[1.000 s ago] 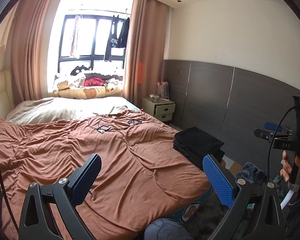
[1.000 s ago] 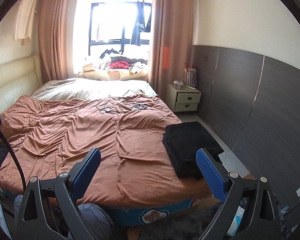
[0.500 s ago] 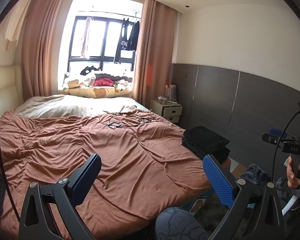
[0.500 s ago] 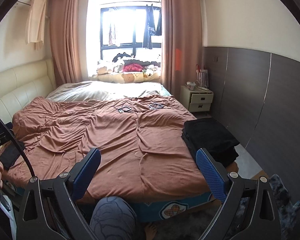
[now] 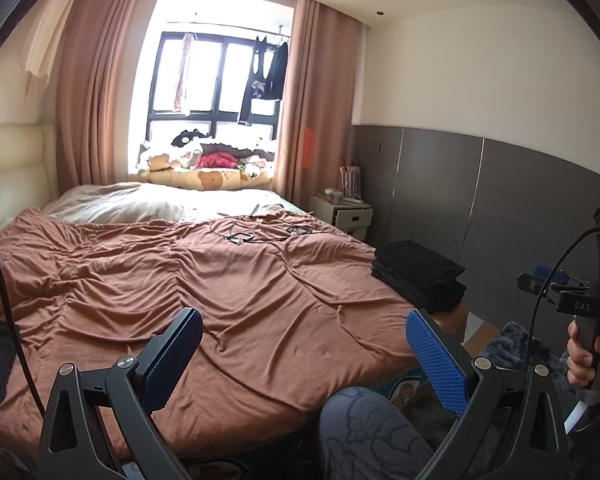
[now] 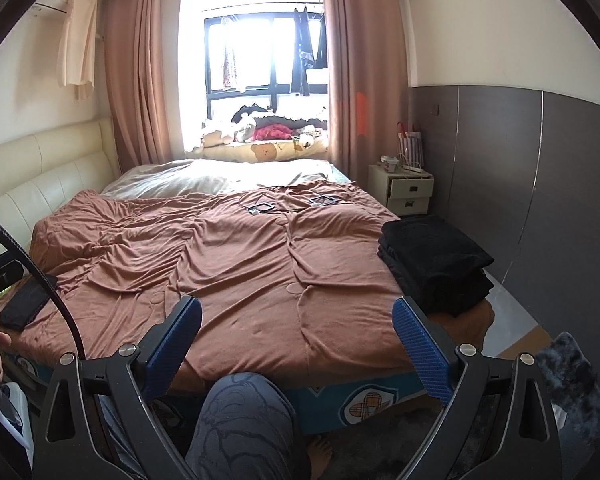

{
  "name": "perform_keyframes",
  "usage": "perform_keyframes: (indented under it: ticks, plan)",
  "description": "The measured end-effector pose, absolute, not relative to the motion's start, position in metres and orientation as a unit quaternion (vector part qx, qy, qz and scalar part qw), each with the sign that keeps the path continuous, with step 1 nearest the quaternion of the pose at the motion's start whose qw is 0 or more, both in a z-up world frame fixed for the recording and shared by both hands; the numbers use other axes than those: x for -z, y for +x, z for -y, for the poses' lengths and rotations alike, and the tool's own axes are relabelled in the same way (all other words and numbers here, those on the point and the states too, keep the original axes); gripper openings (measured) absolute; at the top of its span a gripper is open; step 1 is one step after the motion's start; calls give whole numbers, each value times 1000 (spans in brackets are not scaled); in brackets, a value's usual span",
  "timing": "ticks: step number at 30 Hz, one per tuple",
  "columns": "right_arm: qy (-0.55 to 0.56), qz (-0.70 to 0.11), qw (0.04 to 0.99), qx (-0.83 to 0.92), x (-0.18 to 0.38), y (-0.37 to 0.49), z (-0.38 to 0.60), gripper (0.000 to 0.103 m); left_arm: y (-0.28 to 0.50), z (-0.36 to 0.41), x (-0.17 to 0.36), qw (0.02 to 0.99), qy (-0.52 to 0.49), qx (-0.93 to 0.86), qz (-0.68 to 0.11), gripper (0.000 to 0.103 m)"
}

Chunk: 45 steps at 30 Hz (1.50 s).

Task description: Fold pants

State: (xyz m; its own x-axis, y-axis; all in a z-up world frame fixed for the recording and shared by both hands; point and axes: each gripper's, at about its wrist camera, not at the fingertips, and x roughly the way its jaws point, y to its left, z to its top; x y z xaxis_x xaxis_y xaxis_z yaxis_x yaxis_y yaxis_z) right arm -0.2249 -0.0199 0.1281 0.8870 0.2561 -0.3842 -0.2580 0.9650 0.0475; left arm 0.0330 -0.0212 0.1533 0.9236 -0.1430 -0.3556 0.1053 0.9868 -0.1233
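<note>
Black pants [image 6: 436, 264] stacked right of frame on bed [image 6: 259, 272], soft, limp; I'd pinch waistband edge. Left gripper [image 5: 304, 360], right gripper [image 6: 295, 352] wide open, empty.

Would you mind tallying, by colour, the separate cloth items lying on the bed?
Black: 2, the folded pants stack and a flat dark piece at the left edge.
Brown: 1, the blanket.
Pale beige: 1, the sheet.
Total: 4
</note>
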Motion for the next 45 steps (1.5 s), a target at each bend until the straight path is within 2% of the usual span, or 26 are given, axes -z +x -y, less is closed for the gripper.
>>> perform_keyframes:
  ticks: [31, 45]
  plan:
    - [14, -233, 963, -131, -81, -258, -13, 96, -5, 23, -61, 972, -54, 1, -228, 102]
    - [7, -227, 967, -118, -74, -265, -24, 96, -12, 22, -59, 973, -50, -13, -224, 102]
